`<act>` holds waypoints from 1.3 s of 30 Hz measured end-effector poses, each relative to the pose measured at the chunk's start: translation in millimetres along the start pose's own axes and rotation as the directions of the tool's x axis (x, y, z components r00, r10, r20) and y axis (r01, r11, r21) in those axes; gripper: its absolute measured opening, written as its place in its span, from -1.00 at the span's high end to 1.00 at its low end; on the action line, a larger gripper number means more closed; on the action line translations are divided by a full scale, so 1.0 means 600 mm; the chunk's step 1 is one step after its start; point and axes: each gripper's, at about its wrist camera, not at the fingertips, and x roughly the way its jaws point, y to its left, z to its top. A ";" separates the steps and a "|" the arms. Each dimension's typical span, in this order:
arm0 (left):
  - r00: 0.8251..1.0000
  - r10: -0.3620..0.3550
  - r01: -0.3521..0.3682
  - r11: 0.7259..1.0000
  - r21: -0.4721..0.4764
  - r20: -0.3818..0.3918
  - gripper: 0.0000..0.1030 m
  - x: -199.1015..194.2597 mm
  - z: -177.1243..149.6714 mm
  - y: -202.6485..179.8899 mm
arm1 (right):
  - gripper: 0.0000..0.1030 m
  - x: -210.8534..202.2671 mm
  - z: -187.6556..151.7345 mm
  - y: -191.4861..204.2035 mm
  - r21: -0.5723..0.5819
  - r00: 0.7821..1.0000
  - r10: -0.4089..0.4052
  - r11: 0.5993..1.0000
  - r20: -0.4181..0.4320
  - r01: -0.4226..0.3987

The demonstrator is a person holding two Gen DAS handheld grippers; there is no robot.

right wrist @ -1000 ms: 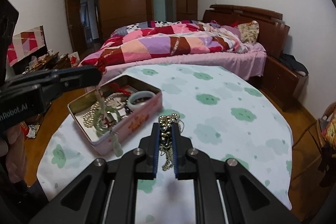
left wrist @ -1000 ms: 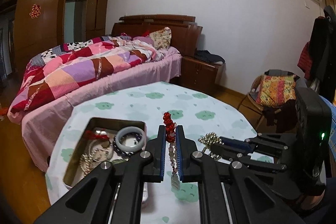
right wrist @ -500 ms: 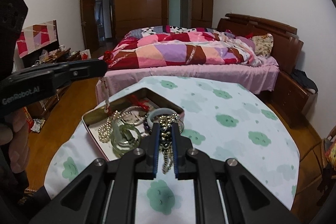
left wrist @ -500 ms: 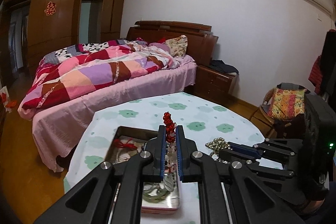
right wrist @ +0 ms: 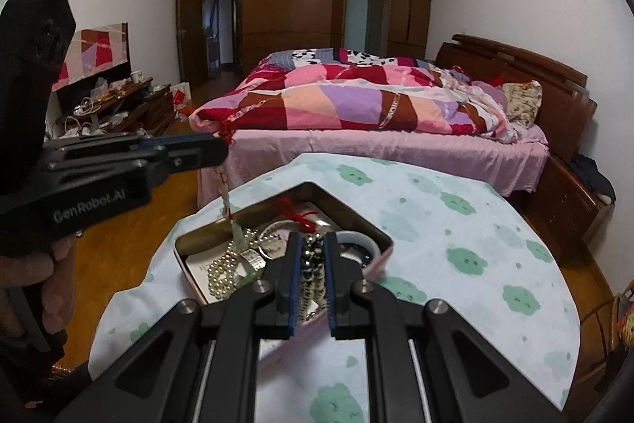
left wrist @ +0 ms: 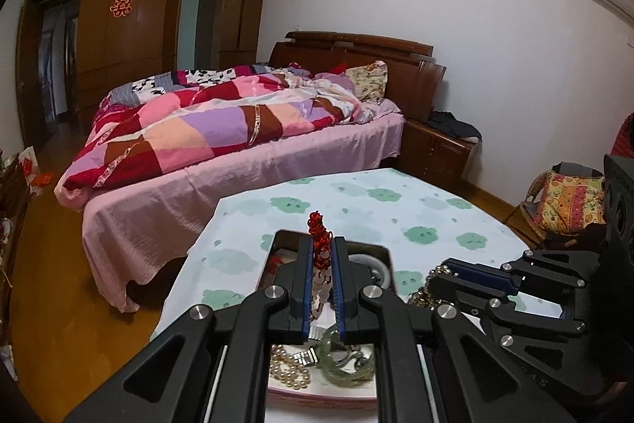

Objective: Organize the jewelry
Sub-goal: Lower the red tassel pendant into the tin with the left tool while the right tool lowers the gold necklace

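My left gripper [left wrist: 321, 244] is shut on a red-corded pendant necklace [left wrist: 319, 228], which hangs over the open tin box [left wrist: 277, 238]. In the right wrist view the left gripper [right wrist: 220, 148] is at the left, and the pendant [right wrist: 226, 199] dangles to the tin's near-left rim [right wrist: 190, 236]. My right gripper [right wrist: 313, 238] is shut on a gold bead chain [right wrist: 313, 264] above the tin's near side. The left wrist view shows the right gripper [left wrist: 443, 266] at the right with the chain [left wrist: 424, 294] hanging from it. The tin holds pearls [right wrist: 222, 272], a white bangle [right wrist: 356, 240] and a green bangle [left wrist: 344, 363].
The tin sits on a round table with a white cloth printed with green clouds [right wrist: 455, 244]. A bed with a patchwork quilt [right wrist: 356, 106] stands just beyond the table. A person's hand [right wrist: 39, 276] grips the left tool. A chair with a cushion [left wrist: 570, 201] is at the right.
Both grippers have swung left across the table with their jewelry still clamped. The tin, earlier off to the left, now lies under both grippers.
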 end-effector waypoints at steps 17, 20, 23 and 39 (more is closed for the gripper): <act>0.997 0.028 -0.030 0.999 -0.032 -0.075 0.85 0.047 -0.031 0.028 | 0.76 0.065 0.001 0.030 -0.033 0.998 0.004 0.999 -0.062 -0.006; 0.996 0.030 -0.033 0.999 -0.033 -0.085 0.85 0.052 -0.034 0.030 | 0.76 0.073 -0.002 0.031 -0.033 0.997 0.003 0.999 -0.071 -0.005; 0.995 0.034 -0.038 0.999 -0.034 -0.095 0.85 0.059 -0.038 0.033 | 0.76 0.079 -0.004 0.032 -0.032 0.997 0.004 0.999 -0.081 -0.007; 0.985 0.054 -0.059 0.998 -0.025 -0.167 0.85 0.095 -0.072 0.043 | 0.76 0.107 -0.035 0.014 0.012 0.990 -0.002 1.000 -0.138 0.004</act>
